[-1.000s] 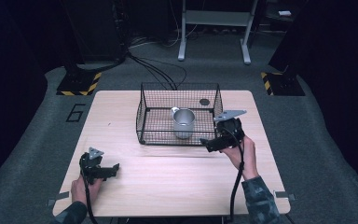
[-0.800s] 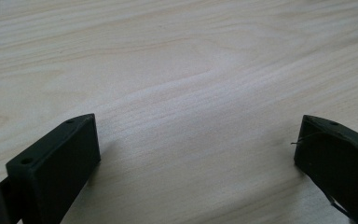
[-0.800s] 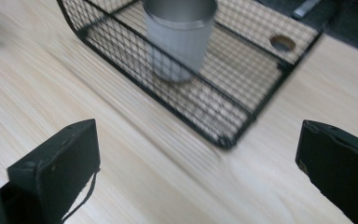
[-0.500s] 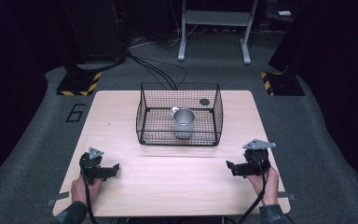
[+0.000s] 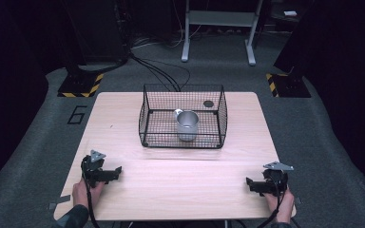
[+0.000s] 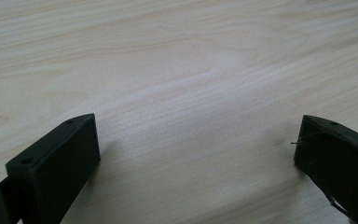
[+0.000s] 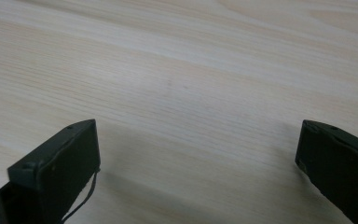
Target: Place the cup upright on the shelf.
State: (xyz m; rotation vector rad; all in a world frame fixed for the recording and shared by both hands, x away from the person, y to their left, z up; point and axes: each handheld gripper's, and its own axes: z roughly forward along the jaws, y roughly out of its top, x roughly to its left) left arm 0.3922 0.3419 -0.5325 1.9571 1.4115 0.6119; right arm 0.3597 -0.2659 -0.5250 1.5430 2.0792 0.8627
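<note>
One metal cup (image 5: 187, 124) upright inside wire basket (image 5: 183, 118), roughly centre of basket floor. Looks rigid, light, probably slick-walled; small handle at rim on far-left side. Best bet: pinch rim wall from above, or grab handle. Small dark disc (image 5: 208, 103) at basket's far-right corner. Left gripper (image 5: 105, 174) near-left of basket, well apart, jaws spread, empty. Right gripper (image 5: 257, 185) near-right of basket, likewise spread wide over bare table (image 5: 180, 190).

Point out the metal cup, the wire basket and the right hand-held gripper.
metal cup (image 5: 187, 124), high view, its side wall.
wire basket (image 5: 145, 116), high view, left wall.
right hand-held gripper (image 5: 250, 184), high view, between its fingertips.
</note>
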